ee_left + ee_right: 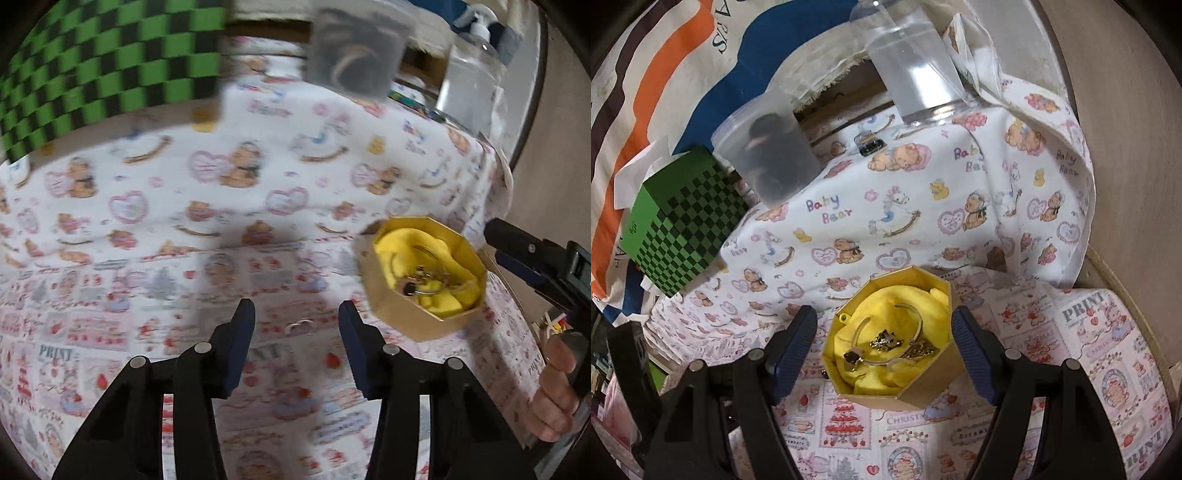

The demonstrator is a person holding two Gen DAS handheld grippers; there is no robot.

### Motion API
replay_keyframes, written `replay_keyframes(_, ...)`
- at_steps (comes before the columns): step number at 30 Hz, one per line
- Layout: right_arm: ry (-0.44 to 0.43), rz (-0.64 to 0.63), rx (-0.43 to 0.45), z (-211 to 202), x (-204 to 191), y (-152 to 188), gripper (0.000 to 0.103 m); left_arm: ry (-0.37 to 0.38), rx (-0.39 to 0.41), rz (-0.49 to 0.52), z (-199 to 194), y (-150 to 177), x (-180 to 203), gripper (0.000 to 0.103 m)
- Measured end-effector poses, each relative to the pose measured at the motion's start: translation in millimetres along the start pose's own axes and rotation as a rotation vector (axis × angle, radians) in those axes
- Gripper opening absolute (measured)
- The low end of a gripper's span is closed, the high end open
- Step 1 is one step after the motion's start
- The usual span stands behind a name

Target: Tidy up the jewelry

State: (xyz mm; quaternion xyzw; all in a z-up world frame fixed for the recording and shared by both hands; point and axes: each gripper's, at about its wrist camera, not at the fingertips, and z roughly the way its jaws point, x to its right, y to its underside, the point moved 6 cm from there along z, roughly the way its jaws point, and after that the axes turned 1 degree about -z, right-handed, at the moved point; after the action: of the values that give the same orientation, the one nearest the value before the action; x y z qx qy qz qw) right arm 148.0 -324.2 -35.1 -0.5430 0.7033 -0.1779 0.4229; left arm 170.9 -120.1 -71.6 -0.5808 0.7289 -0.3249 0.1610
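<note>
My left gripper (297, 321) has black plastic linkage arms with round silver pins at the joints, ending in dark blue pads. My right gripper (884, 326) is built the same, its blue pads (971, 354) finely ribbed. Behind the right jaws, bare fingers (554, 391) wrap a black handle; no sleeve shows.

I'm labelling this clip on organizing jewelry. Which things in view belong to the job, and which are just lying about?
Job:
gold box with yellow lining
jewelry inside it
small ring loose on the cloth
left gripper
right gripper

Lying about:
green checkered box
clear tub
pump bottle
</note>
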Motion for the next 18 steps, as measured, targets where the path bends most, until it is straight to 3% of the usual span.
replay_keyframes(3,0.008,-0.005,0.002,-0.4,1.5,-1.1,0.073,0.004,-0.040,0.024,7.1,-0.3,11.2,0.032)
replay_keyframes(7,0.002,0.021,-0.007,0.7,5.9,-1.9,0.073,0.046,-0.079,0.025,17.1,1.9,24.8,0.025)
replay_keyframes(18,-0.003,0.040,-0.015,1.2,7.0,-1.5,0.073,0.067,-0.121,-0.030,49.5,6.2,33.5,0.025)
